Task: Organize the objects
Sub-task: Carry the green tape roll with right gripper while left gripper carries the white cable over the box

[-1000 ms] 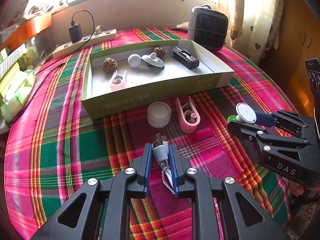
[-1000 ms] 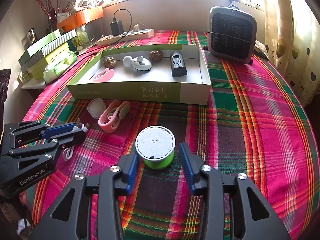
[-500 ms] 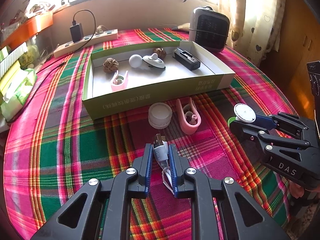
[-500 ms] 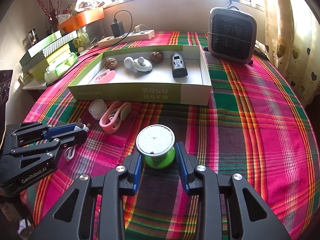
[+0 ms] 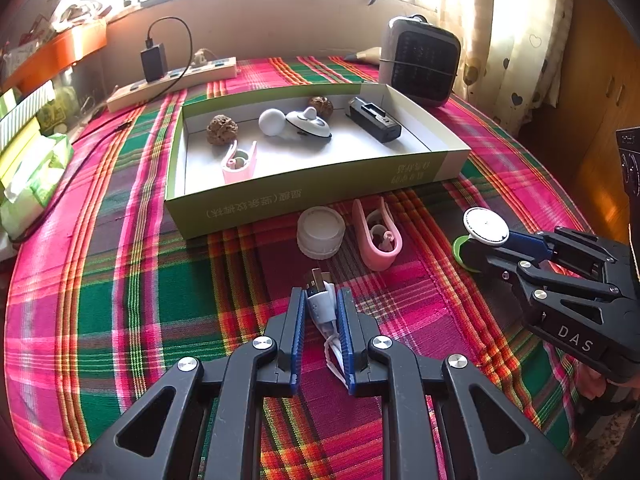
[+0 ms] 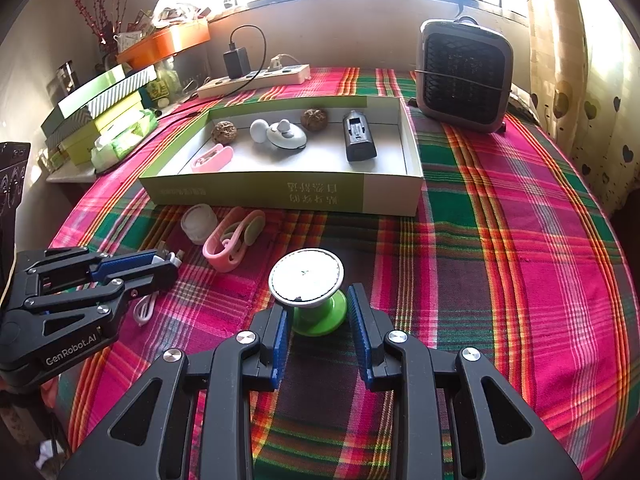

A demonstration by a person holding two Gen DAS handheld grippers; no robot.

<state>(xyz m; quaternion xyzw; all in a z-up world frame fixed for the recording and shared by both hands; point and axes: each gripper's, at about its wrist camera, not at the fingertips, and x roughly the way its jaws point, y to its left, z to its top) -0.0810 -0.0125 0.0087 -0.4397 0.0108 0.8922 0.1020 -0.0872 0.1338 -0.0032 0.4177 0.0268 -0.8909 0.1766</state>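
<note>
My left gripper (image 5: 321, 300) is shut on a white USB cable plug (image 5: 320, 304) just above the plaid tablecloth; it also shows in the right wrist view (image 6: 170, 262). My right gripper (image 6: 318, 314) is shut on a green spool with a white top (image 6: 308, 280), which leans left; the spool shows in the left wrist view (image 5: 484, 226). A green-sided open box (image 5: 304, 196) ahead holds two walnuts, a white ball, a white gadget, a black battery (image 5: 374, 120) and a pink clip (image 5: 238, 164). A white cap (image 5: 320, 232) and a pink clip (image 5: 378, 236) lie in front of the box.
A small heater (image 6: 464, 76) stands at the back right. A power strip with a black charger (image 6: 256, 76) lies behind the box. Stacked boxes and tissue packs (image 6: 108, 120) sit at the left edge.
My right gripper has closed on the green spool, which now tilts left and looks lifted a little. My left gripper still holds the cable plug.
</note>
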